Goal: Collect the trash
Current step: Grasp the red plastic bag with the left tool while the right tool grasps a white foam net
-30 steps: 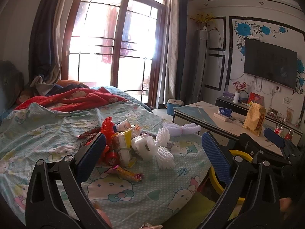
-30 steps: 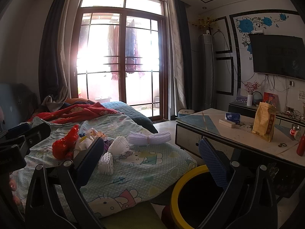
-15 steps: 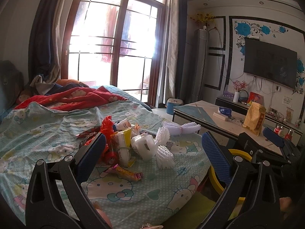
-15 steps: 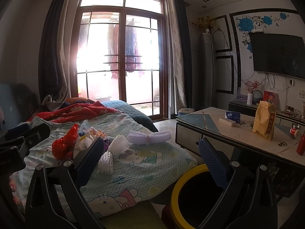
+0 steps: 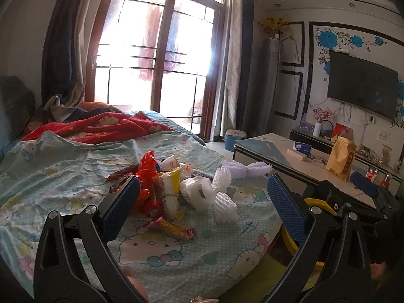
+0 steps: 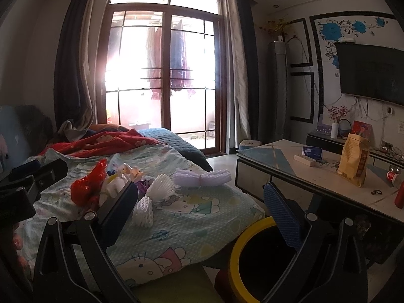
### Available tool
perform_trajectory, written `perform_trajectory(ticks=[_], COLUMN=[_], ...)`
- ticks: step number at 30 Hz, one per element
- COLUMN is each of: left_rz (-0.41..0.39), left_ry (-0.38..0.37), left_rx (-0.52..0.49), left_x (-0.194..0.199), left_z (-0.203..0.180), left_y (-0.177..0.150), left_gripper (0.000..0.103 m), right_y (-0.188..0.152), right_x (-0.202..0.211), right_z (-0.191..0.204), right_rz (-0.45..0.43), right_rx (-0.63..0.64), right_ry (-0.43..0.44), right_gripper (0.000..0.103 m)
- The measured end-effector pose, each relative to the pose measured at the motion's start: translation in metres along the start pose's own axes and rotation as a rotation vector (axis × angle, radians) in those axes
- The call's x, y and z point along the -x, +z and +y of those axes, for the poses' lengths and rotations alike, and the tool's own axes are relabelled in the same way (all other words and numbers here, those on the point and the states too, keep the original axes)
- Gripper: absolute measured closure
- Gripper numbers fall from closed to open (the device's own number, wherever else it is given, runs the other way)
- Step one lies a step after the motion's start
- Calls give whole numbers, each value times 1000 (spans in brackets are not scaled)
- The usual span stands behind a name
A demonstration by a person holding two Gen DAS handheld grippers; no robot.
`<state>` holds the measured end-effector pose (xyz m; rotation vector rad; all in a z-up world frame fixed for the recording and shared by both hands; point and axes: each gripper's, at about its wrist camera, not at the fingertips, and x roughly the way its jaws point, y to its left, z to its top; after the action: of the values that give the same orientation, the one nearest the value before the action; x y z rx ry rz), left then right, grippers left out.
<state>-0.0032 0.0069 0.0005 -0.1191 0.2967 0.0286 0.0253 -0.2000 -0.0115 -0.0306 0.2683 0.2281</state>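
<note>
A heap of trash lies on the Hello Kitty bed sheet [image 5: 63, 176]: a red plastic bag [image 5: 147, 166], a yellow and white wrapper [image 5: 170, 189], a white box [image 5: 198, 193], white foam fruit nets [image 5: 224, 204] and an orange snack wrapper [image 5: 174, 229]. My left gripper [image 5: 202, 202] is open and empty, held just short of the heap. My right gripper [image 6: 202, 207] is open and empty, over the bed corner and beside a bin with a yellow rim [image 6: 242, 240]. The red bag [image 6: 88, 186] and foam nets [image 6: 144, 210] also show in the right wrist view.
A low table [image 6: 290, 166] stands to the right with a yellow paper bag [image 6: 353, 161], a small box and bottles. A red blanket [image 5: 101, 126] lies at the far end of the bed. A TV [image 5: 363, 91] hangs on the wall. Glass doors are behind.
</note>
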Motion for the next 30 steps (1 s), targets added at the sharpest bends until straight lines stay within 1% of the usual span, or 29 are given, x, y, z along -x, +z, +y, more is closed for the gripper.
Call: perform_trajectory(ticks=[4, 9, 18, 21, 24, 26, 30], left_rz=[4, -4, -2, 23, 68, 96, 144], left_ry=[25, 61, 140, 165, 177, 173, 176], left_rx=[21, 45, 102, 114, 129, 143, 144], left_x=[-4, -6, -14, -23, -37, -49, -72], left_z=[10, 25, 63, 76, 88, 95, 103], left_y=[3, 7, 14, 14, 12, 9, 6], left_gripper=[11, 11, 11, 11, 11, 11, 11], right_y=[2, 5, 14, 19, 22, 25, 29], right_x=[-9, -22, -55, -68, -84, -96, -121], right_z=[6, 13, 33, 39, 38, 35, 22], right_rz=[28, 53, 98, 109, 128, 137, 152], right_rx=[19, 24, 20, 27, 13, 3, -35], right_ry=[45, 79, 147, 158, 155, 146, 96], right_gripper=[6, 6, 6, 6, 6, 6, 6])
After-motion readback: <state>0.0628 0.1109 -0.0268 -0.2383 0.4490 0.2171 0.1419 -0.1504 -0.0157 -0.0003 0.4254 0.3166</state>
